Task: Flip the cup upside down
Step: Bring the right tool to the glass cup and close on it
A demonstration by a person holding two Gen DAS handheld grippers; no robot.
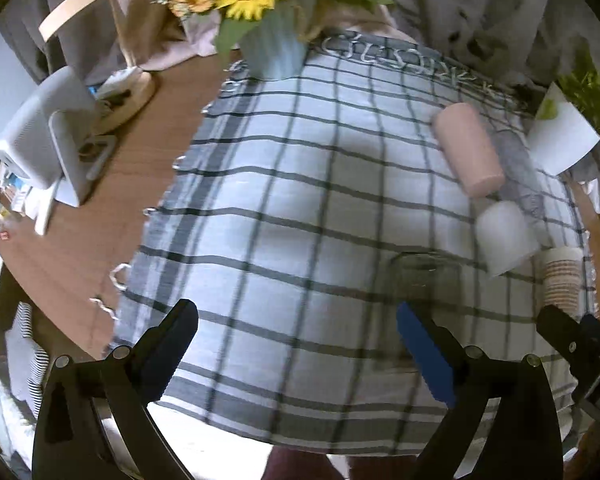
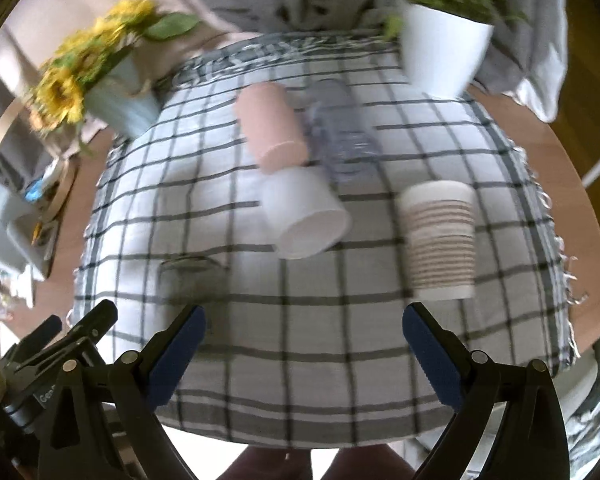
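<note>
Several cups stand or lie on a checked cloth point(image 2: 300, 340). A pink cup point(image 2: 274, 128) point(image 1: 468, 148) and a white cup point(image 2: 304, 216) point(image 1: 504, 236) lie tilted on their sides. A clear ribbed cup point(image 2: 340, 136) lies beside the pink one. A striped paper cup point(image 2: 440, 240) point(image 1: 562, 280) stands with its wide end down. A clear glass point(image 2: 192, 284) point(image 1: 424, 280) stands near the front. My left gripper point(image 1: 296, 348) is open and empty above the cloth. My right gripper point(image 2: 304, 352) is open and empty, short of the cups.
A sunflower vase point(image 1: 274, 44) point(image 2: 116, 96) stands at the cloth's far left corner, a white plant pot point(image 2: 440, 52) point(image 1: 560, 136) at the far right. Grey-white devices point(image 1: 48, 140) sit on the wooden table point(image 1: 112, 220) to the left.
</note>
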